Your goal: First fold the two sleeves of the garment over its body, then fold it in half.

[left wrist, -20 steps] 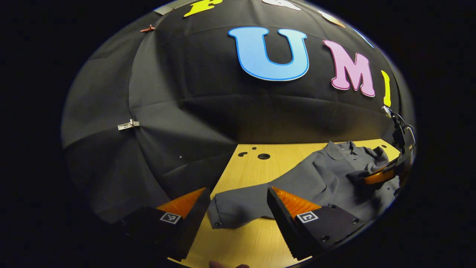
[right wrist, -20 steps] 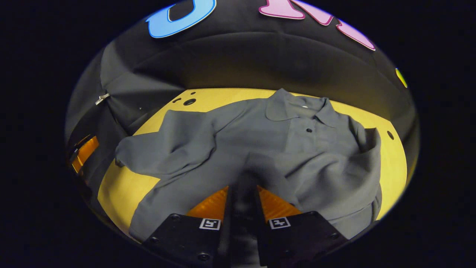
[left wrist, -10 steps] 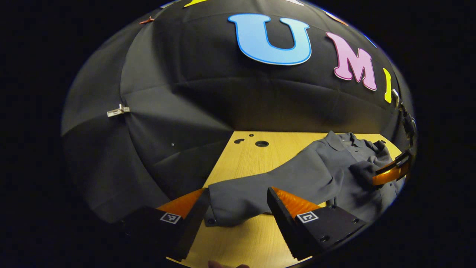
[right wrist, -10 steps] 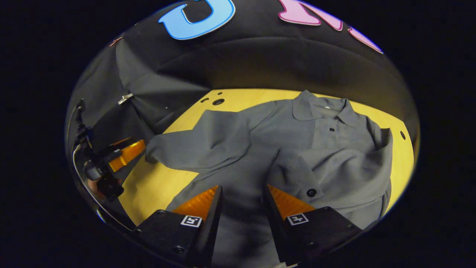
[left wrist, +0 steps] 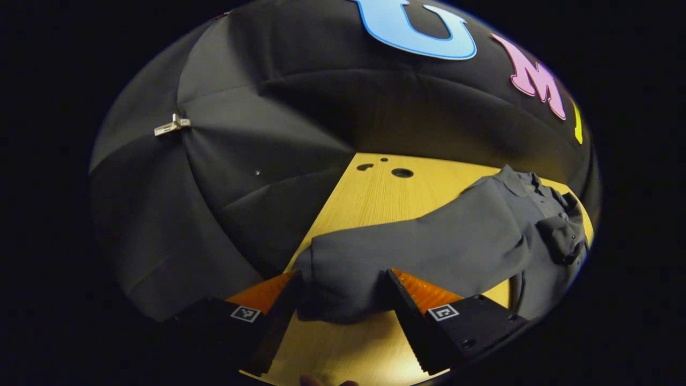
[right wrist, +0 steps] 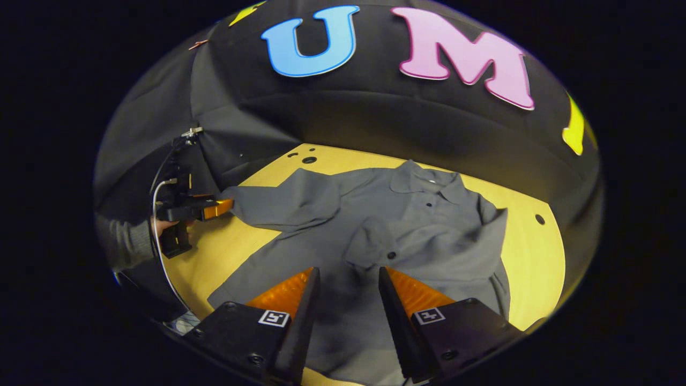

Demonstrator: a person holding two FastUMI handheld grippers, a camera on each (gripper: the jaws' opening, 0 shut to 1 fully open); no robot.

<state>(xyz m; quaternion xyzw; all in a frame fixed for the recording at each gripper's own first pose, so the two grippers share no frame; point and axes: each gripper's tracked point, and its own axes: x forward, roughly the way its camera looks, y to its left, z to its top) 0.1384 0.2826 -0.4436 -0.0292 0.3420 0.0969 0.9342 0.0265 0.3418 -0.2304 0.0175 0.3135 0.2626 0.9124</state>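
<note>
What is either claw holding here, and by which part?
Nothing is held. The left claw stands open around the cuff end of the shirt's outstretched sleeve, not closed on it. The right claw is open above the shirt body.

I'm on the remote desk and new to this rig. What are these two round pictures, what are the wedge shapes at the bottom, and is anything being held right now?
Each picture comes from a camera riding on a hand-held two-finger gripper; the wedges at the bottom are that gripper's own fingers. In the left gripper view, the left gripper is open, its fingers either side of the cuff of the outstretched sleeve, not yet closed on it. In the right gripper view, the right gripper is open above the grey shirt, holding nothing. The other sleeve already lies folded across the shirt's body. The shirt lies on a wooden table. At the left of that view, a person's hand holds the left gripper.
</note>
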